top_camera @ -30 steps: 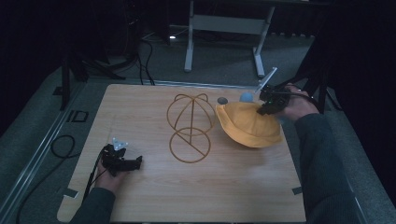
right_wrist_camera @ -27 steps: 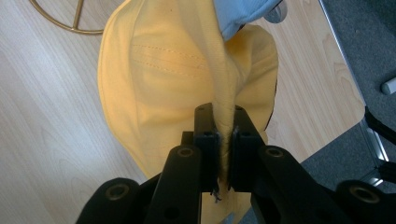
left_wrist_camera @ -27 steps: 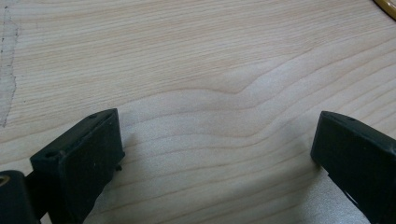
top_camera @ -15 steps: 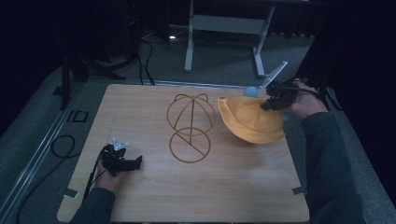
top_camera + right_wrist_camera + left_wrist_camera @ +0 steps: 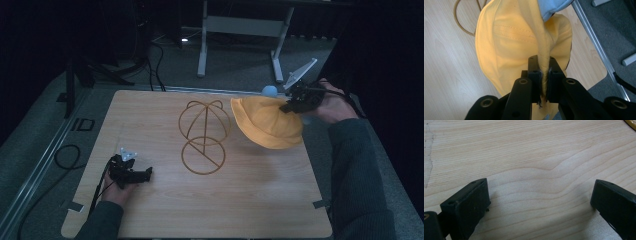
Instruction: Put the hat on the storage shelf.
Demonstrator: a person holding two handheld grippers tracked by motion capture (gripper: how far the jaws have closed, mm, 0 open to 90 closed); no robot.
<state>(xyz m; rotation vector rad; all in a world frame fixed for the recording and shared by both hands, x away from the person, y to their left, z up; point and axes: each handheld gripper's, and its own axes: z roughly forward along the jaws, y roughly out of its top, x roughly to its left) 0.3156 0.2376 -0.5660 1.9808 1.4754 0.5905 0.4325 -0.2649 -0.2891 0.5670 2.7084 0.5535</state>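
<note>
Wood table (image 5: 165,210) seen from above. At its left, the left gripper (image 5: 131,172) rests on the surface, its 2 jaws wide apart with bare wood between them. In the middle stands a wire hat stand (image 5: 204,135). At the right, the right gripper (image 5: 295,103) pinches the brim of a yellow hat (image 5: 267,125), which hangs lifted over the table's right edge.

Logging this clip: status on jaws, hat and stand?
Right gripper shut on hat brim, hat off the table. Left gripper open, resting. Wire stand bare, path unobstructed.
</note>
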